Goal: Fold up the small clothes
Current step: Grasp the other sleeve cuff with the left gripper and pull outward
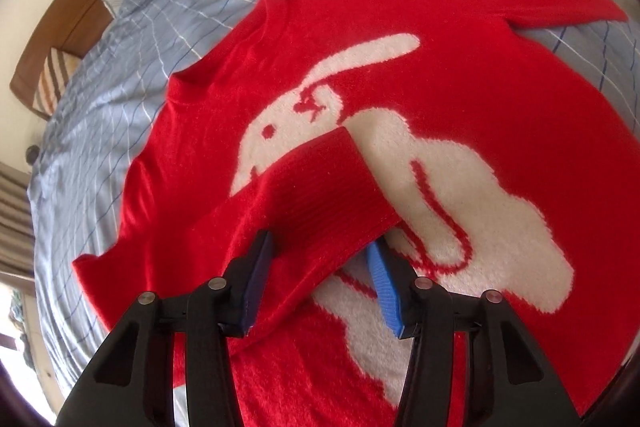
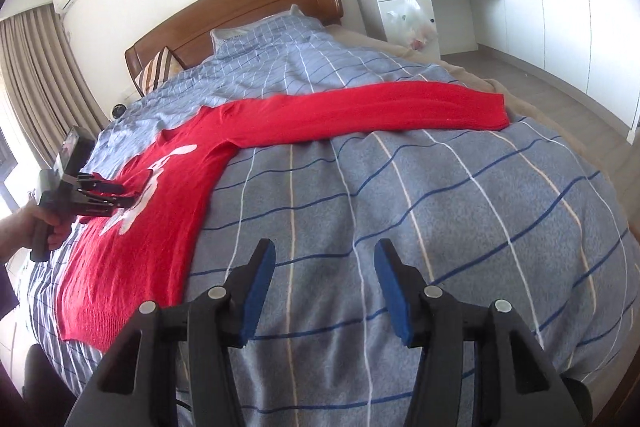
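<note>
Left wrist view shows the left hand-held gripper (image 1: 320, 259) half-open around the folded sleeve cuff (image 1: 320, 183) of a fuzzy red white-rabbit sweater (image 1: 460, 99), centre frame, while the right hand-held gripper (image 2: 325, 259) gapes empty.

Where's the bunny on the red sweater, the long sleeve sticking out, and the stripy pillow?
bunny (image 1: 400, 163): left wrist view, on its white body.
long sleeve (image 2: 380, 107): right wrist view, middle of the stretched-out sleeve.
stripy pillow (image 2: 158, 69): right wrist view, on its striped face by the headboard.
</note>
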`<state>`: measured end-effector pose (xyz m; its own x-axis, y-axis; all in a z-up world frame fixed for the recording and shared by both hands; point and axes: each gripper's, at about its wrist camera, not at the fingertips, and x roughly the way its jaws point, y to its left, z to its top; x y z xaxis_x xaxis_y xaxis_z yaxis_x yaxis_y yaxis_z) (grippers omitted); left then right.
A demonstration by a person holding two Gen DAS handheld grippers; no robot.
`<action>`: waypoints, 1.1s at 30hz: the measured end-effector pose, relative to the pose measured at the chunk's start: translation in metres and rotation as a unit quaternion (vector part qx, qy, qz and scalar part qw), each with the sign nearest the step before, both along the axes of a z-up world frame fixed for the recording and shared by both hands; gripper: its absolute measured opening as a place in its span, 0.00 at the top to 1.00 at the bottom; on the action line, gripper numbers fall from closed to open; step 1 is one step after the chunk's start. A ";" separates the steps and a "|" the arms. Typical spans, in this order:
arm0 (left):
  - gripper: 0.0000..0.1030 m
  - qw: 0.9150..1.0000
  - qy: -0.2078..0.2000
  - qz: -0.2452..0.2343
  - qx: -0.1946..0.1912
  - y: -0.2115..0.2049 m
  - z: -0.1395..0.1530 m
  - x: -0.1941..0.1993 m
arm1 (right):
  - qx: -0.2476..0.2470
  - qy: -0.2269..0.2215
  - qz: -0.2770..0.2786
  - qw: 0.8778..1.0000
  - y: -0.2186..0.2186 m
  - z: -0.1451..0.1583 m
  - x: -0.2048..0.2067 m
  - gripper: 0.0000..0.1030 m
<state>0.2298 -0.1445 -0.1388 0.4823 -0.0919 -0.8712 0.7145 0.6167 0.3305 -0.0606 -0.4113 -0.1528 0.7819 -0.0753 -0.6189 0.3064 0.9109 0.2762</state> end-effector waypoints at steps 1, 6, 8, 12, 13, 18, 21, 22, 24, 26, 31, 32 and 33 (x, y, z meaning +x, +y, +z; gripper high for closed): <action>0.59 1.000 0.003 0.000 -0.008 -0.001 -0.001 0.000 | -0.006 0.001 0.006 1.000 0.004 0.000 0.002 0.48; 0.97 0.993 0.011 0.066 -0.101 0.023 0.022 0.007 | -0.021 -0.002 0.019 1.000 0.014 0.000 0.009 0.48; 0.97 0.977 -0.005 0.131 -0.168 0.064 0.052 0.013 | -0.024 -0.005 0.019 1.000 0.015 0.000 0.006 0.48; 0.97 0.902 -0.047 0.308 -0.297 0.197 0.105 0.020 | -0.033 -0.020 0.016 0.999 0.017 0.005 0.000 0.48; 0.97 0.879 -0.059 0.355 -0.313 0.234 0.110 0.021 | -0.035 -0.020 0.017 0.999 0.018 0.005 0.000 0.48; 0.97 0.786 -0.106 0.538 -0.287 0.374 0.093 0.002 | -0.037 -0.013 0.027 0.999 0.023 0.001 0.005 0.48; 0.98 0.746 -0.114 0.600 -0.267 0.416 0.070 -0.015 | -0.044 -0.008 0.032 0.998 0.027 0.000 0.007 0.48; 0.98 0.735 -0.110 0.614 -0.267 0.424 0.061 -0.019 | -0.046 -0.006 0.033 0.998 0.028 -0.001 0.007 0.48; 0.98 0.724 -0.097 0.632 -0.259 0.434 0.042 -0.025 | -0.050 -0.003 0.034 0.998 0.030 -0.002 0.008 0.48; 0.97 0.720 -0.085 0.639 -0.256 0.438 0.027 -0.029 | -0.053 0.001 0.034 0.998 0.030 -0.004 0.009 0.48; 0.97 0.707 -0.073 0.656 -0.254 0.447 0.003 -0.035 | -0.053 0.006 0.031 0.998 0.030 -0.006 0.009 0.48; 0.97 0.703 -0.068 0.659 -0.257 0.449 -0.001 -0.035 | -0.053 0.007 0.029 0.998 0.030 -0.006 0.009 0.48; 0.97 0.700 -0.063 0.663 -0.259 0.451 -0.004 -0.033 | -0.054 0.007 0.028 0.998 0.030 -0.006 0.009 0.48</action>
<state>0.1965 0.3070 -0.1431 0.5135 0.2211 -0.8291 -0.6130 0.7706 -0.1742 -0.0516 -0.3814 -0.1593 0.7780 -0.0978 -0.6206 0.2569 0.9510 0.1722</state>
